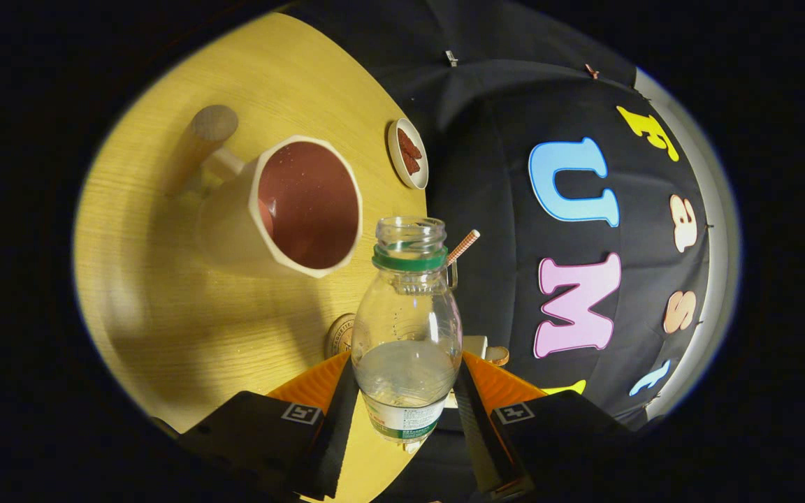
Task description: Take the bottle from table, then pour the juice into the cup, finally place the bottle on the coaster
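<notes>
My gripper point(406, 391) is shut on a clear plastic bottle point(408, 307) with a green neck ring, no cap and a little clear liquid in its lower part. Both fingers press on its sides near the label. The view is rolled, so the wooden table point(165, 293) stands tilted. Just beyond the bottle's open mouth and to its left is a cream cup point(291, 206) with a reddish-brown inside, its opening turned toward me. A round coaster point(340, 335) peeks out behind the bottle's left shoulder, mostly hidden.
A wooden peg or handle point(196, 150) stands behind the cup. A small white dish point(407, 152) with red-brown pieces sits at the table's far edge. A striped straw point(463, 246) pokes out behind the bottle's neck. A small pale object point(486, 349) lies beside the right finger.
</notes>
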`<state>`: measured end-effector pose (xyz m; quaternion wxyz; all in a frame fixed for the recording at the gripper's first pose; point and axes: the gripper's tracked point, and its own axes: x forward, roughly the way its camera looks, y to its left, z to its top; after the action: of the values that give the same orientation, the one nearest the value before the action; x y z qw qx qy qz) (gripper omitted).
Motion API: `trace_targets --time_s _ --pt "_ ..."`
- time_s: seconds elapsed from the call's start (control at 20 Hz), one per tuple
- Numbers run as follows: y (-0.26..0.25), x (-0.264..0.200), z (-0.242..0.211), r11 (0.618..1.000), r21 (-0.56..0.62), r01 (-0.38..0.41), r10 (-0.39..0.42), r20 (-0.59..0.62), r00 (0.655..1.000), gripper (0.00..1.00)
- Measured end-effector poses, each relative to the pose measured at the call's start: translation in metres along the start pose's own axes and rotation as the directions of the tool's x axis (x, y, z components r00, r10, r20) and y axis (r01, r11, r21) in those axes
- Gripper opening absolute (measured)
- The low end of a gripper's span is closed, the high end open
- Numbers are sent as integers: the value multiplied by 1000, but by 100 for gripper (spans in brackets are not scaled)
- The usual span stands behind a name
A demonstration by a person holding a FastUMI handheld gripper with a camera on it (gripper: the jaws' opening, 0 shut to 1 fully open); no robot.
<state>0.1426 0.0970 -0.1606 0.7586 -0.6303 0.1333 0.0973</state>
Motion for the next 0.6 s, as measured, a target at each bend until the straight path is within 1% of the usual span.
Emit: trace_targets --time_s 0.15,0.4,0.6 --pt "1 4 0 997 -71 2 -2 0 1000 74" --pt "8 11 2 991 -131 -14 13 -5 1000 74" --pt "7 9 10 975 -222 9 -4 22 1000 74"
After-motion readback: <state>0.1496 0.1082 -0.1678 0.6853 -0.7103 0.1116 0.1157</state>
